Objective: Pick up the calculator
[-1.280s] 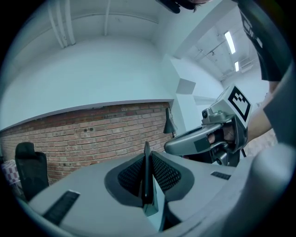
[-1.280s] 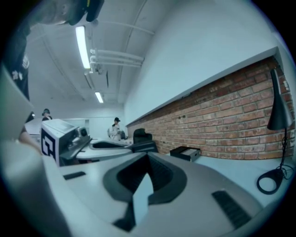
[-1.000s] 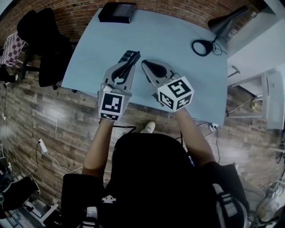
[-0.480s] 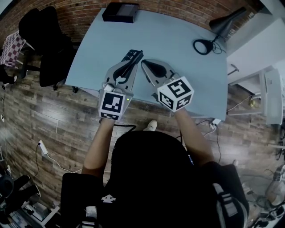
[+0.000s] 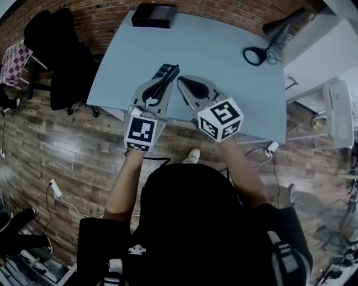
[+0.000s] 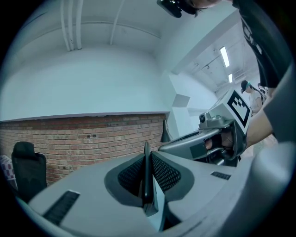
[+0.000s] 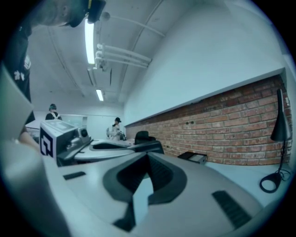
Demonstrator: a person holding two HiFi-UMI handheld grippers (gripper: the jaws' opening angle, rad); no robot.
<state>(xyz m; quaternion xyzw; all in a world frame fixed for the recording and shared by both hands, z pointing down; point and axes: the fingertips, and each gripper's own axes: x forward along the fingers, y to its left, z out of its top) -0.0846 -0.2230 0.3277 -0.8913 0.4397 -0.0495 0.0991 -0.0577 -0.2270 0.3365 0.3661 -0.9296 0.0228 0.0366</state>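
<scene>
1. My left tool [image 5: 159, 84] is nearly closed, its pads pressing on the calculator [image 6: 146, 178]. The calculator stands edge-on between them, its far end poking past the tips.
2. My right tool [image 7: 148, 156] has its jaws together and nothing in them. It hangs just beside the left one.
3. I'd judge the pick-up essentially done. The calculator looks clear of the counter [image 5: 224, 39], though I can't see the gap beneath it. What's left is raising it further and keeping it steady.
4. Both tools sit over the counter's near edge, so if the grip slipped the calculator could fall to the floor.
5. There's plenty of room. The middle of the counter is bare, the box [image 5: 153, 14] is at the far edge and the lamp [image 5: 255, 57] is well off to the right.
6. The chair [image 5: 59, 56] stands off the left end, out of my way.
</scene>
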